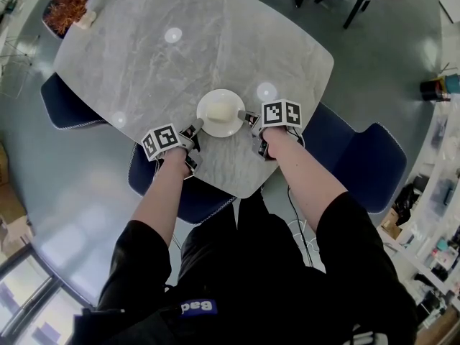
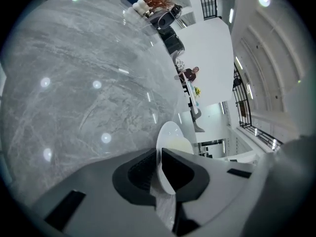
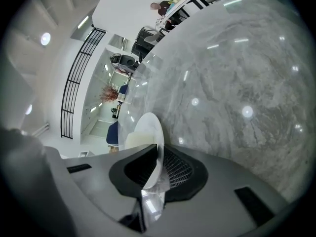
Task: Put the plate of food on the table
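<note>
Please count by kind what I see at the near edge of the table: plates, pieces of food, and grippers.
plate: 1
piece of food: 1
grippers: 2, the left gripper and the right gripper
Total: 4

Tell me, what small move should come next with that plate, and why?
Probably lower the plate gently until it sits flat on the table. The left gripper and the right gripper are each shut on opposite edges of its rim. The plate with its pale food is level over the table's near part, and I cannot tell whether it touches yet.
</note>
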Demonstrator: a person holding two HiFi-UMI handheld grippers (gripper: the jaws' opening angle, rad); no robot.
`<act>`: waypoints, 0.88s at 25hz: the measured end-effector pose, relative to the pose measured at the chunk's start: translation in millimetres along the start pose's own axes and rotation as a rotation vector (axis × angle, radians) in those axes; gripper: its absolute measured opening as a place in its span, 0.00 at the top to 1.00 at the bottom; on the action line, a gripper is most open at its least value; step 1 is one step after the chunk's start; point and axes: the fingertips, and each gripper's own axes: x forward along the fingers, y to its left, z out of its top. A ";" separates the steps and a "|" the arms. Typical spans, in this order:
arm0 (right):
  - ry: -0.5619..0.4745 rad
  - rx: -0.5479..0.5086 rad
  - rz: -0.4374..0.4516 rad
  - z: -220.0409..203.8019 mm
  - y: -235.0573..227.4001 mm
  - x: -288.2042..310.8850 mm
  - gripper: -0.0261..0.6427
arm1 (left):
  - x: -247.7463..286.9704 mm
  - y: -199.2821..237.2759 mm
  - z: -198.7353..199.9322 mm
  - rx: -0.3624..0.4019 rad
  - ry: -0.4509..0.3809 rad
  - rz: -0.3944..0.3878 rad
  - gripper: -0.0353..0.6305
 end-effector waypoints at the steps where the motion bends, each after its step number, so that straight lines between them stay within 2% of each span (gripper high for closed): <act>1: 0.000 -0.008 -0.008 -0.9 -0.8 -0.5 0.92 | -0.3 0.1 -1.3 0.025 0.013 0.012 0.91; 4: 0.000 -0.042 -0.036 -1.9 -1.1 -2.1 0.92 | -3.9 1.0 -0.5 0.069 0.027 0.045 0.88; 8: -0.005 -0.102 -0.081 0.1 -3.5 -4.5 0.91 | -6.8 4.8 3.5 0.080 0.026 0.053 0.88; 14: -0.027 -0.106 -0.098 3.7 -8.3 -15.3 0.87 | -8.5 5.7 3.8 0.083 0.023 0.055 0.88; 22: -0.104 -0.055 -0.077 -0.1 -11.7 -42.6 0.87 | -28.6 9.8 2.8 0.065 -0.011 0.055 0.88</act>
